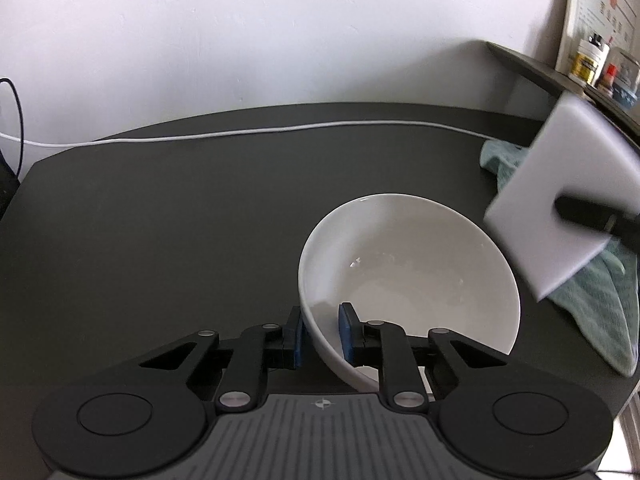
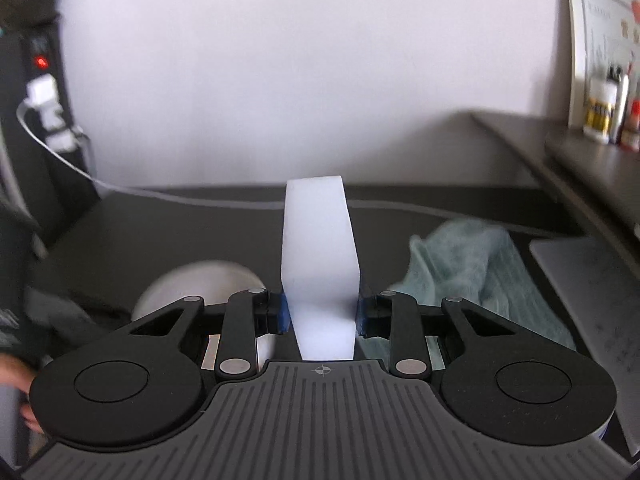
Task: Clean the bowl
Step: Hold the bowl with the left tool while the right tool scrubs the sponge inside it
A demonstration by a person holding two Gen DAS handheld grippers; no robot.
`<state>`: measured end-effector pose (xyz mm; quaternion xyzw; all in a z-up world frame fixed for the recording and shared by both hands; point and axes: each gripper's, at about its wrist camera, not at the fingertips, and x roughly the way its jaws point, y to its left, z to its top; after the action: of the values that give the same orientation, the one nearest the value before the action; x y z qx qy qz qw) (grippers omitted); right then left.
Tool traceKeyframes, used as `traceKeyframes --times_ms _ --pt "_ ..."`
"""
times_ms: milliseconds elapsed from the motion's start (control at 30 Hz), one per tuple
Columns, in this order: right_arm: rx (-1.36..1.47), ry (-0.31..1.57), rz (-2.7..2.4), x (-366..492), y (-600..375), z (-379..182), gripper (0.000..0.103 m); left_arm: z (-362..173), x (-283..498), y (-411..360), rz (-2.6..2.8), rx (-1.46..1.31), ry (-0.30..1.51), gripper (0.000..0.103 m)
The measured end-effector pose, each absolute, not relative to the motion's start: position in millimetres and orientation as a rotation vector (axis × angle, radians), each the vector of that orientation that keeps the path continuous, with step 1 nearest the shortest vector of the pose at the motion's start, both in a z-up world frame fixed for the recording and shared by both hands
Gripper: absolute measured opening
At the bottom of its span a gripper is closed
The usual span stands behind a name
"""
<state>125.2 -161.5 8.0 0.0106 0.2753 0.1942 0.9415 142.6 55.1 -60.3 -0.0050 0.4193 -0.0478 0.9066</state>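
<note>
While the two tools divide the work, each thing sits where its job needs it:

Left gripper [image 1: 323,334]: clenched on the near rim of the bowl, one blue pad inside the wall and one outside, so the pinch acts as a handle.

Bowl [image 1: 408,272]: white, on the near right part of the dark table [image 1: 160,220], tipped up on edge with its open side facing right and far. I judge the tilt is meant to turn the inside toward the sponge. Whether its lower edge touches the table cannot be told.

Right gripper [image 2: 320,314]: grasping the white sponge [image 2: 320,248] by its near end, so most of the block juts out past the jaws as free wiping surface.

Sponge position: in the left wrist view it hangs just right of the bowl's rim, above it and apart from it, blurred. Wiping looks about to start, not under way.

Green cloth [image 2: 472,264]: crumpled on the table to the right, probably kept close for drying.

White cable [image 1: 240,133]: runs along the far edge, well clear of the work.

Risk: a thin rim pinch could slip once the sponge presses.
</note>
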Motion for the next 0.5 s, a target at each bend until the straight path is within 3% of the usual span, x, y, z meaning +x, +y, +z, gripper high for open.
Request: traceKeyframes --times_ms 100,333,500 --pt "0.08 0.566 0.512 117.8 -156.5 18.1 0.031 -60.1 130.9 53.1 -0.108 -0.002 0.867 0.019" --pt "0.041 0.752 0.616 138.1 -111.4 -21.5 0.031 -61.9 122.5 40.5 -0.115 0.066 0.858 0.021" --pt "0.015 0.752 0.617 143.9 -102.1 -31.2 0.032 -62.2 123.6 37.7 -0.11 0.098 0.851 0.022"
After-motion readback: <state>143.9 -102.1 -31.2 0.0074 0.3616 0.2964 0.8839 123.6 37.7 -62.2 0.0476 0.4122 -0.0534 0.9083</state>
